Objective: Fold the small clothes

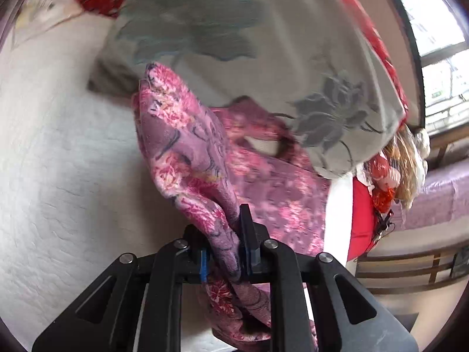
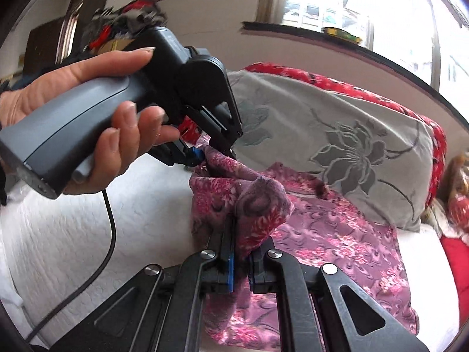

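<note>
Garment: pink-purple floral garment (image 2: 319, 234), lying on white quilted bedcover (image 1: 58, 146), one end lifted, the rest trailing flat toward grey flowered pillow (image 2: 337, 135).
Left gripper (image 1: 224, 252): jaws closed onto a bunched edge of the cloth; fabric wedged between the pads and spilling out below them. In the right wrist view it's the black-and-grey unit in the person's hand (image 2: 96, 111), tip pinching a corner at the upper left of the cloth.
Right gripper (image 2: 239, 261): shut tight on another bunched corner; a fold of cloth stands up between the fingers.
Key relation: both pinch points sit on the same near edge of the garment, close together, the left one farther from the right camera and slightly to its left. Cloth between them is slack and humped, not taut.
Long axis: free body of the garment runs away from both grippers, toward the pillow and to the right.
Nearer hand: both already on the cloth, neither has a reach advantage; right holds the corner nearer the bed's front edge.
Next move, my read: spread the two grips apart to tension that edge, then carry it over the flat part toward the pillow.
Risk: far end is partly tucked against the pillow, may drag.
Containers: none in view; no basket or drawer, nothing stowed.
</note>
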Demonstrator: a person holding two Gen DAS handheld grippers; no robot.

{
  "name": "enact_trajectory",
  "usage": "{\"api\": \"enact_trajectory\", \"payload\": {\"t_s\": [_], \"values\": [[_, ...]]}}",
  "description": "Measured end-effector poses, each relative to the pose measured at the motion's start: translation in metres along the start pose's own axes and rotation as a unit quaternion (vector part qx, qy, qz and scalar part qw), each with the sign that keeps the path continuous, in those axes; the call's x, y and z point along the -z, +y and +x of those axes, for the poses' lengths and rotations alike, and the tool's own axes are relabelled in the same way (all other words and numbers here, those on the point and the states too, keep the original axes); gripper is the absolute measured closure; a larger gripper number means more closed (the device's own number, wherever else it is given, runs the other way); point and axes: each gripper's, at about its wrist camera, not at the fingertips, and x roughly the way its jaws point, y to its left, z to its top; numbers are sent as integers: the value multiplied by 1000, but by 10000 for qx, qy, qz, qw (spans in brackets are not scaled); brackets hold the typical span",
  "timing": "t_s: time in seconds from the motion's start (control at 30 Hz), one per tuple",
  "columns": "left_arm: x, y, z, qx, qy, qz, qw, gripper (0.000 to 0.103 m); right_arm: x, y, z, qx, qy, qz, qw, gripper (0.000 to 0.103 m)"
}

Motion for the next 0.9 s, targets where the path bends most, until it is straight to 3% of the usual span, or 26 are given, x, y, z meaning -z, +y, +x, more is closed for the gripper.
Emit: {"api": "enact_trajectory", "payload": {"t_s": [0.17,0.47,0.67,0.9], "values": [[9,-42,-2,-46,-31,261,9996,89,2,-37,-21,6,-108,438,9990,98],[23,-119,27,-143,59,598,9981,94,12,-106,-37,-79,-13,1506,9886,98],[29,-159,59,-155,233,724,9970,94,30,-153,-43,-138,95,2316,9727,98],[40,-199,109,-119,536,908,9944,94,59,-208,-48,-91,227,3257,9452,98]]}}
